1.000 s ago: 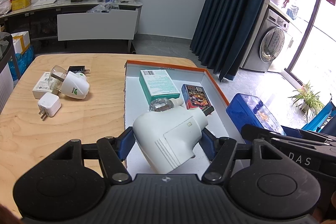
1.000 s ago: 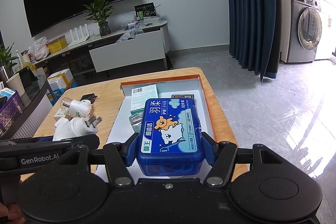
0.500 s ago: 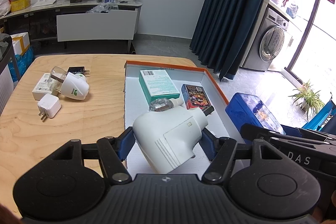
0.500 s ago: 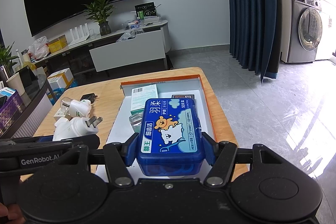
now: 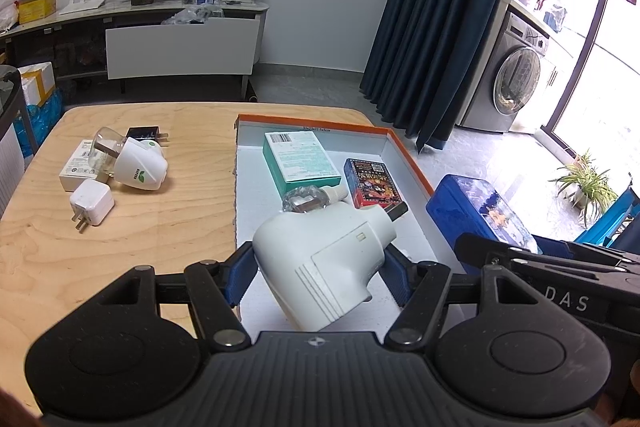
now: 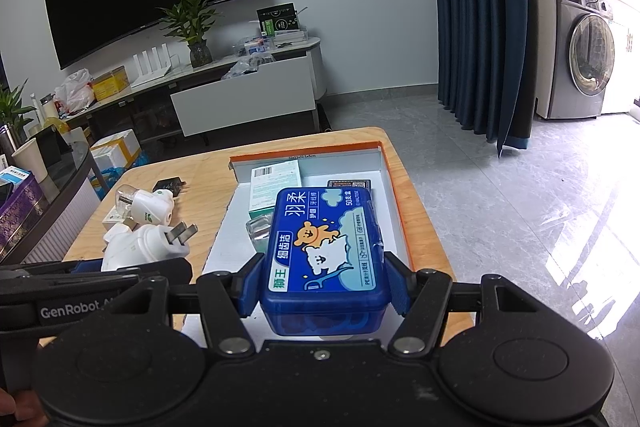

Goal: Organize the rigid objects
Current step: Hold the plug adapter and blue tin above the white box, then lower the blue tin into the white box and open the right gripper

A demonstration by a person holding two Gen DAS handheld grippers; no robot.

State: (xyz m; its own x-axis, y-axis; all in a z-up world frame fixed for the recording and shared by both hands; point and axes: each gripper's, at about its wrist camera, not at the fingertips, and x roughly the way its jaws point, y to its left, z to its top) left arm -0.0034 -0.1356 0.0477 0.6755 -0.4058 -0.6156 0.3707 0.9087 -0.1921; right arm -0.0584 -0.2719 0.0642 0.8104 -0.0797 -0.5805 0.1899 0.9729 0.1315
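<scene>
2 loads are in hand. The left gripper [image 5: 316,277] has its jaws closed on a white plug-in device [image 5: 320,267], pads pressing its left and right flanks; the body lies tilted, prongs aimed up and right toward the tray's far right corner. The right gripper [image 6: 324,285] has its jaws clamped on the 2 long sides of a blue floss box [image 6: 326,251], lid up, long axis running straight away from the jaws.

Both loads hang over the near end of the orange-rimmed tray [image 5: 408,163], which occupies the right half of the counter [image 5: 168,227]. Inside the tray, toward its far edge, lie a teal carton [image 5: 300,159] and a dark card pack [image 5: 372,183], with a clear glass bottle [image 5: 302,199] just ahead of the white device.

Judgement: the free tray floor lies directly below and near-side of both grippers, so each placement is a short descent. The blue box's axis already parallels the tray's right wall. The grippers sit close side by side; lowering 1 at a time would avoid contact.

Near the counter's left edge 4 items remain outside: a second white plug-in device [image 5: 138,167], a white charger cube [image 5: 91,205], a black adapter [image 5: 146,135] and a small white carton [image 5: 76,167].
</scene>
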